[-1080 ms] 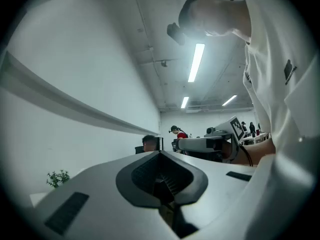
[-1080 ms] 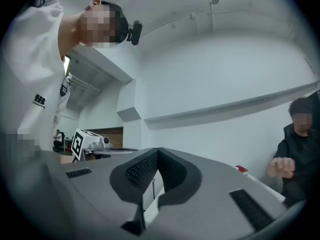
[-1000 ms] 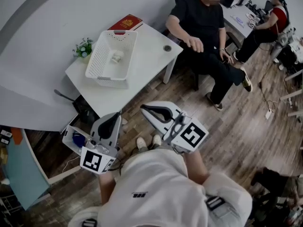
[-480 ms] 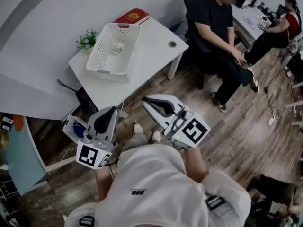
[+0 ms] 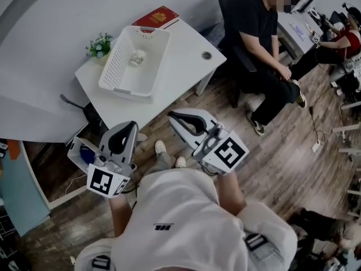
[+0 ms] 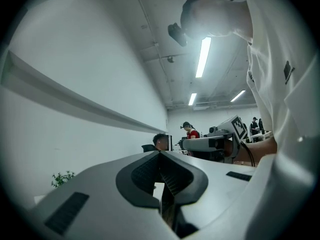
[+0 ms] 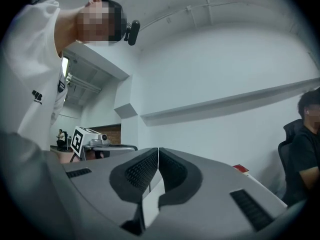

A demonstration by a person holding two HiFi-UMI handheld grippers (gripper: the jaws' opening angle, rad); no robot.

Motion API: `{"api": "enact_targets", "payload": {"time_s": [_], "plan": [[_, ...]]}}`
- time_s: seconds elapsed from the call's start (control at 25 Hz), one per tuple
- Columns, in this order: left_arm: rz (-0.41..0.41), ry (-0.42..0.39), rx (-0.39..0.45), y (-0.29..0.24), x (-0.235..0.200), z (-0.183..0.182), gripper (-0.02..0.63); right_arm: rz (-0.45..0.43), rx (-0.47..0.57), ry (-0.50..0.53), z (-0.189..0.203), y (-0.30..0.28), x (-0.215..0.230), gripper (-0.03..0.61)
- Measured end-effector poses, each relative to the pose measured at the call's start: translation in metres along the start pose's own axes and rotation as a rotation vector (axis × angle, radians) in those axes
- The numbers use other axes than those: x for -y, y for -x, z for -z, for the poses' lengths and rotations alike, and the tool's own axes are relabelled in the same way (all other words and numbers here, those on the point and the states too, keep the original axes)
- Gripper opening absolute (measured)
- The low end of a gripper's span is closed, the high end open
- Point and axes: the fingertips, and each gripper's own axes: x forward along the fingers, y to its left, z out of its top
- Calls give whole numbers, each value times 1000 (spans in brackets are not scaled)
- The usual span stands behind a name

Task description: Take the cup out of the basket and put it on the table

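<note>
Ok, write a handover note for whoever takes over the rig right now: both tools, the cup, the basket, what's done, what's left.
Left tool: shut, empty, short of the white table.
Right tool: shut, empty, beside it.
Cup: inside the white basket, which stands on that table.
Done: nothing yet.
Left: reach in, grip the cup, lift it out, set it on bare tabletop.

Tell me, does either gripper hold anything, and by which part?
Nothing is held: the left gripper and right gripper have jaws together, empty. The cup lies in the basket.
</note>
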Motion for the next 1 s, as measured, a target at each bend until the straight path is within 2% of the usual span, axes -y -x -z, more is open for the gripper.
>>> {"api": "enact_targets", "payload": {"time_s": [0.24, 0.44, 1.0], "plan": [[36, 17, 14, -12, -42, 7, 9, 28, -41, 8, 8, -40, 19, 14], [55, 30, -17, -20, -72, 17, 9, 46, -64, 9, 14, -71, 29, 14], [94, 68, -27, -29, -117, 28, 9, 71, -123, -4, 33, -113, 46, 15]]}}
